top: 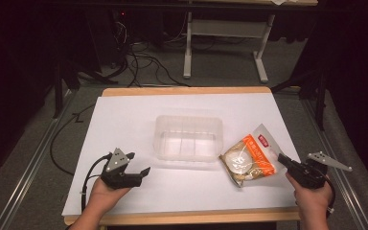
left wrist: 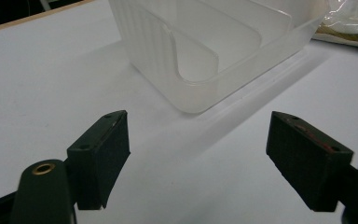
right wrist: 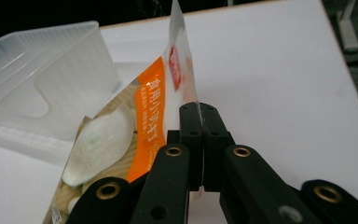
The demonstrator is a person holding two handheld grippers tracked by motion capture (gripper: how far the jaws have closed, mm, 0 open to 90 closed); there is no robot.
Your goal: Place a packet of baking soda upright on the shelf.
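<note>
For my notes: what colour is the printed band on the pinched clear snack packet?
Orange with white lettering; clearest in right gripper view.

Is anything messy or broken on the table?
Nothing looks broken or spilled. The snack packet sits tilted beside the clear plastic box, one edge pinched by the right gripper. The left gripper is open with nothing between its jaws.

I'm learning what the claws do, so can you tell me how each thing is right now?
Clear plastic tub with dividers: upright on the table, nothing in it.
Orange and clear snack packet: sealed, pinched at its edge, one end lifted beside the tub.
Right claw: shut on the packet's edge.
Left claw: open, holding nothing, near the tub.
White table: flat.
</note>
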